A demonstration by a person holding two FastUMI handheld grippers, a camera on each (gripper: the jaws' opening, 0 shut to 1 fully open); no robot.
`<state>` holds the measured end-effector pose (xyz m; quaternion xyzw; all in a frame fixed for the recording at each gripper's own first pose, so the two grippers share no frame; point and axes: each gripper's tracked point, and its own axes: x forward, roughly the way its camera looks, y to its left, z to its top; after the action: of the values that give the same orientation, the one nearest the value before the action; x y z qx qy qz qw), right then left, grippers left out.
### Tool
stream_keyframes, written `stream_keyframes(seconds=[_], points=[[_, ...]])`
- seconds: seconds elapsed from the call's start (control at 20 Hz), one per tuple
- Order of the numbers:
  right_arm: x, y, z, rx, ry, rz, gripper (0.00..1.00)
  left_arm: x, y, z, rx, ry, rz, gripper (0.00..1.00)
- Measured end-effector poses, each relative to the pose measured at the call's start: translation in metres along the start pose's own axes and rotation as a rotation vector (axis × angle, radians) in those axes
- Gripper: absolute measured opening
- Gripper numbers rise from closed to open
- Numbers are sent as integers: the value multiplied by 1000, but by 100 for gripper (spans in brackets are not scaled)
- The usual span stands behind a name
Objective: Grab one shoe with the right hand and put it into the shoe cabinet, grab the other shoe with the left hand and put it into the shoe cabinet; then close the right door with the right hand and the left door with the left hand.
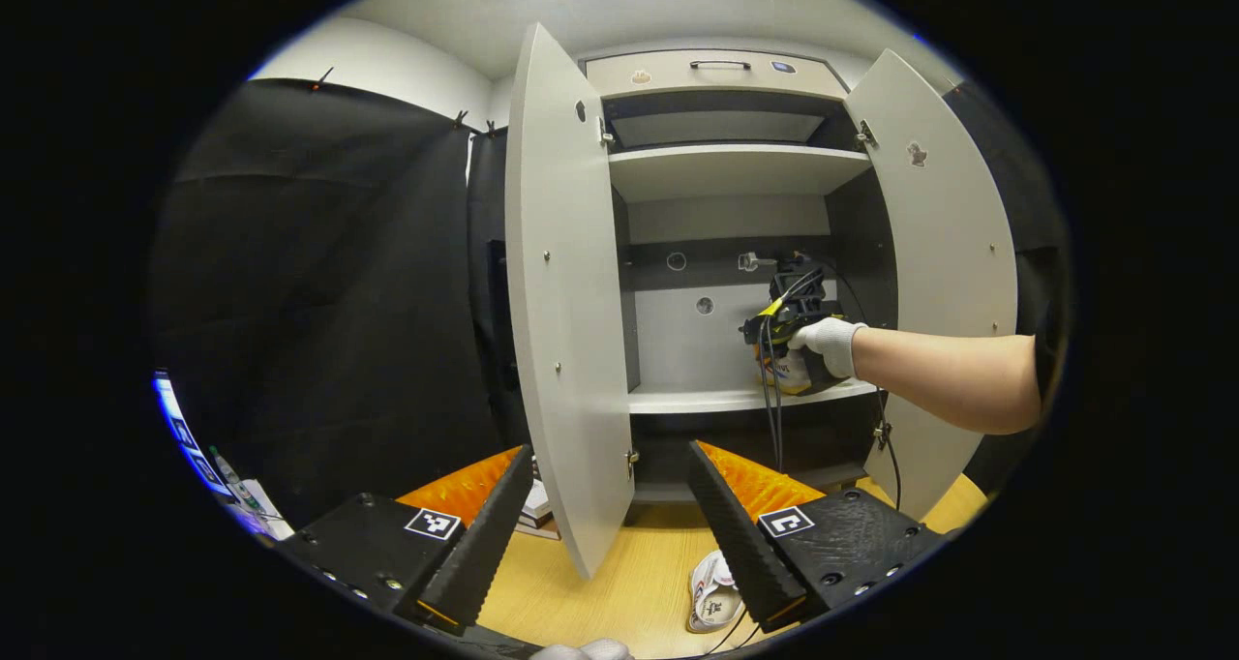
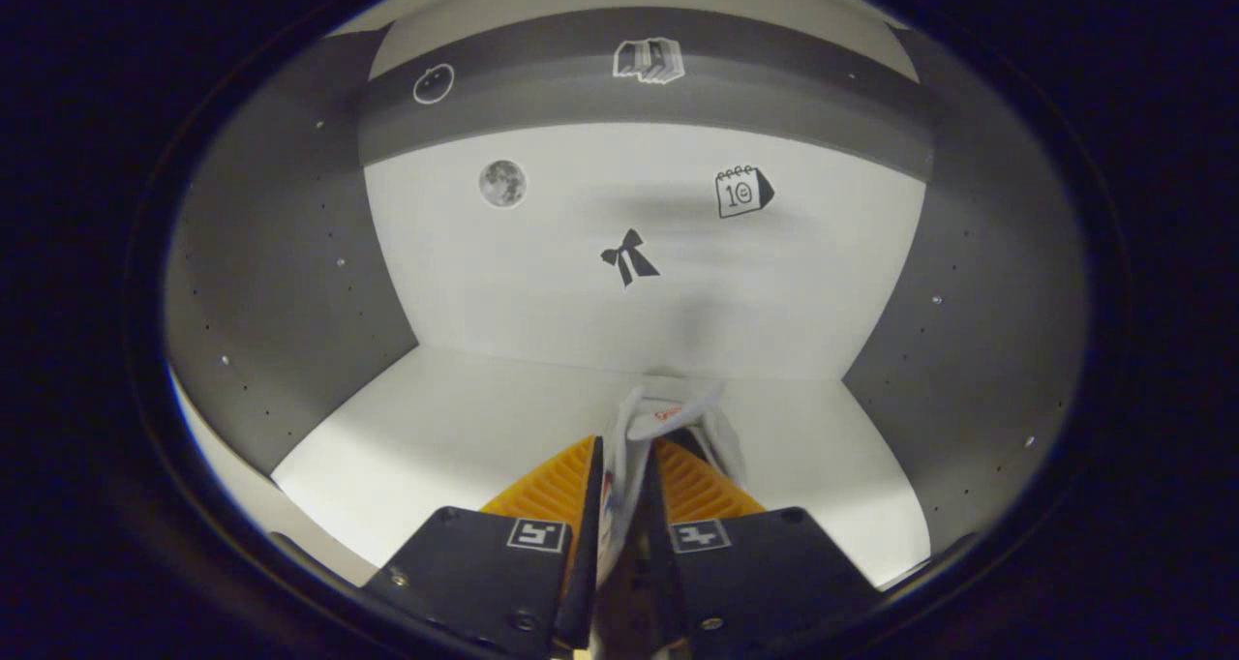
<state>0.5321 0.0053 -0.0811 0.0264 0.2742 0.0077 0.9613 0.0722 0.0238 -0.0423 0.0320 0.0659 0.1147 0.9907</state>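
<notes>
In the left gripper view, the left gripper sits at the bottom with fingers spread apart, nothing between them. The shoe cabinet fills the centre, both doors open. A white shoe lies on the wooden floor at lower centre, partly hidden behind one finger. At right centre, a gloved hand reaches the other gripper onto the middle shelf.

In the right gripper view, the right gripper at bottom centre is clenched on the other shoe, held just above that shelf; its shape is hard to make out. Stickers dot the back wall.
</notes>
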Motion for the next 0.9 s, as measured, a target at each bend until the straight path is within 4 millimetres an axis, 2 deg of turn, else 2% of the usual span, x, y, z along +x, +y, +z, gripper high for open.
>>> stream_keyframes(seconds=[0.1, 0.15, 0.2, 0.25, 0.3, 0.4, 0.45, 0.5, 0.6, 0.75, 0.9], points=[[-17, 1, 11, 11, -54, 0, 42, -1, 0, 2, -6, -1, -7, 96], [-29, -1, 15, 8, -86, -11, 42, -2, 0, 3, -5, -5, -11, 96], [-43, -4, 19, 1, -122, -25, 54, -3, 1, 5, -4, -9, -14, 96], [-59, -5, 22, -8, -161, -31, 58, -3, 2, 6, -5, -13, -17, 96], [-75, -6, 26, -16, -203, -34, 71, -4, 1, 6, -8, -14, -25, 96], [-113, -4, 28, -20, -280, -20, 87, -9, 3, 6, -16, -20, -39, 96], [-136, -4, 25, -20, -317, -13, 88, -11, 3, 6, -16, -24, -49, 96], [-158, -5, 23, -20, -355, -13, 95, -13, 3, 6, -11, -25, -55, 96], [-200, -6, 14, -16, -420, -1, 100, -14, 1, 6, -3, -29, -76, 96], [-266, -12, -5, 0, -511, 6, 100, -16, 0, 3, 1, -31, -108, 96], [-320, -24, -36, -14, -568, -14, 100, -17, -4, 1, -13, -28, -145, 96]])
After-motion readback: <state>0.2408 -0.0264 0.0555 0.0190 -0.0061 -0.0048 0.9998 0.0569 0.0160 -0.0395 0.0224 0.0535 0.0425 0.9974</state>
